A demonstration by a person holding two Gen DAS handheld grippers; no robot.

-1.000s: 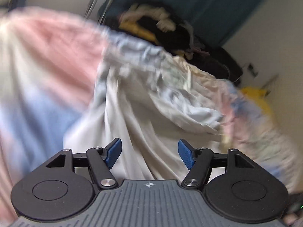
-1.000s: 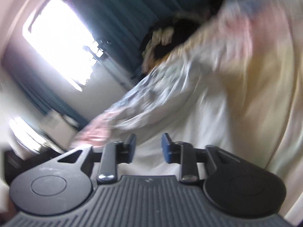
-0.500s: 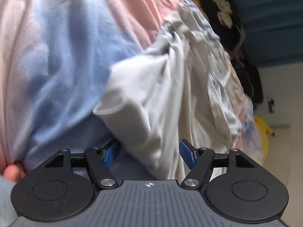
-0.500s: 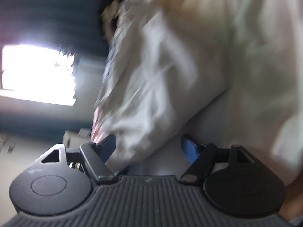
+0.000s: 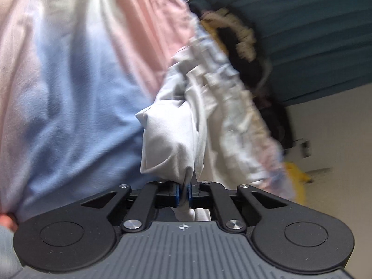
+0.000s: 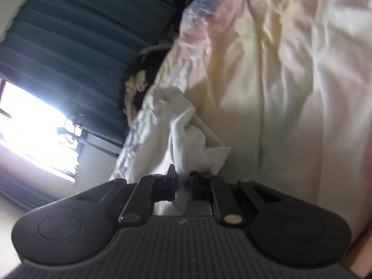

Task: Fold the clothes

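Two grips just made: left gripper (image 5: 183,194) and right gripper (image 6: 182,191) each closing on a bunched bit of the white garment (image 5: 169,139) lying crumpled on the pastel bedsheet (image 5: 69,81). No fold visible yet; spreading and all folding left.

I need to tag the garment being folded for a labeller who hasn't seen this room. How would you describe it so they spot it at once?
Start from the big pastel bedspread of pink, blue and cream that fills both views. On it lies a crumpled white garment, with bunches pinched in both the left gripper and the right gripper. It is plain white, unlike the dark clothes pile by the teal curtain.
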